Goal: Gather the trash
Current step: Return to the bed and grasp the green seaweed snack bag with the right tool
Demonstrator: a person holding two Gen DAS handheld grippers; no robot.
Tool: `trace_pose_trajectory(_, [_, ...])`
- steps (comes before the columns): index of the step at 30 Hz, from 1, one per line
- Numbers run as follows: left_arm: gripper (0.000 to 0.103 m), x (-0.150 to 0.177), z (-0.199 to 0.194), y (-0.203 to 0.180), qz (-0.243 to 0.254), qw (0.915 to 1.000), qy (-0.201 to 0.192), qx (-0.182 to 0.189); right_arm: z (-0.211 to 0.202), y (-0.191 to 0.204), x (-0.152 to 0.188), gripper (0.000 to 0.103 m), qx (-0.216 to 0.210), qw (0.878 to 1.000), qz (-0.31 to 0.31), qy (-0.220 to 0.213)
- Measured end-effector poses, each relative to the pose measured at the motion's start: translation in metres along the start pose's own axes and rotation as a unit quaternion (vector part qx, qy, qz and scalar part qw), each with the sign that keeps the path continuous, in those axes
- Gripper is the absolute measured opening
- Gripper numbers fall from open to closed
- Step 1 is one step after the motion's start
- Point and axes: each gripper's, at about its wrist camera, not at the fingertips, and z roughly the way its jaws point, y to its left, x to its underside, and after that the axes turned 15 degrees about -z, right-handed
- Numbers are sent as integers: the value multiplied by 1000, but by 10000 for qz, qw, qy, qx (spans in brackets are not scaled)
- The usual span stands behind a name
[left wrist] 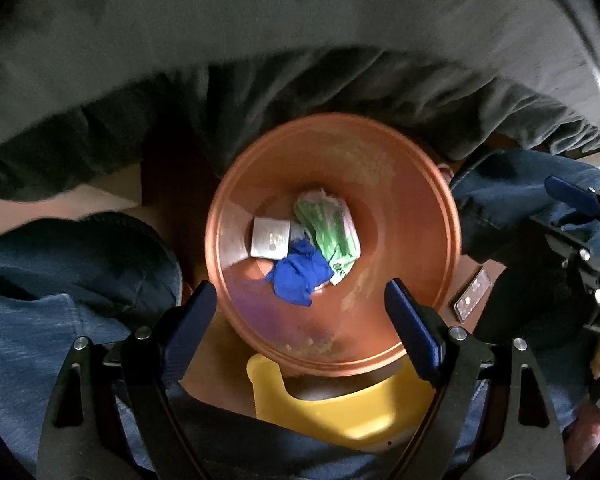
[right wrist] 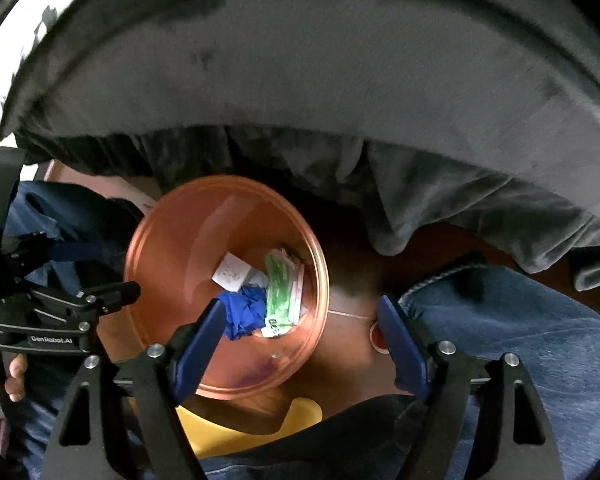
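Left gripper (left wrist: 302, 312) and right gripper (right wrist: 300, 330) are both hanging wide and empty over the orange bin (left wrist: 404, 184), pointing steeply down, with the blue wad (left wrist: 298, 274), green wrapper (left wrist: 332, 236) and white packet (left wrist: 270, 238) lying at its bottom, just ahead of the fingertips.

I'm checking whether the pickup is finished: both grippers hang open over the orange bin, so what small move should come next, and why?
Probably swing the right gripper toward the small silver packet lying on the floor beside the orange bin. The blue wad, green wrapper and silver sachet already lie inside, both grippers are empty, and that packet looks like the nearest trash outside.
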Motion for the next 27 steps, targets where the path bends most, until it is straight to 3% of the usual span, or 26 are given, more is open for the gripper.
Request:
trace_pose_trajectory(7, [84,-1,-76,-5,76,9944,-982,385,-74,-15,-19,80,-138,9943,172,-1041])
trace_pose_trajectory(11, [91,-7,-122,-3,11,9841,-1697,524,-118,-27,-38,84,-243,9829,338,-1795])
trace_pose_trajectory(16, [92,-12,-165,1,-133,9677,-2446,596,-150,-52,-75,88,-516,9622,772,-2559])
trace_pose_trajectory(19, [92,-16,-179,7,-264,9597,-2734,602,-155,-70,-109,89,-848,9507,1140,-2756])
trace_pose_trajectory(23, [92,-19,-186,16,-430,9565,-2813,634,-145,-95,-158,92,-1374,9367,1739,-2709])
trace_pose_trajectory(27, [92,-21,-186,22,-501,9558,-2836,600,-128,-112,-201,92,-1272,9320,2273,-2521])
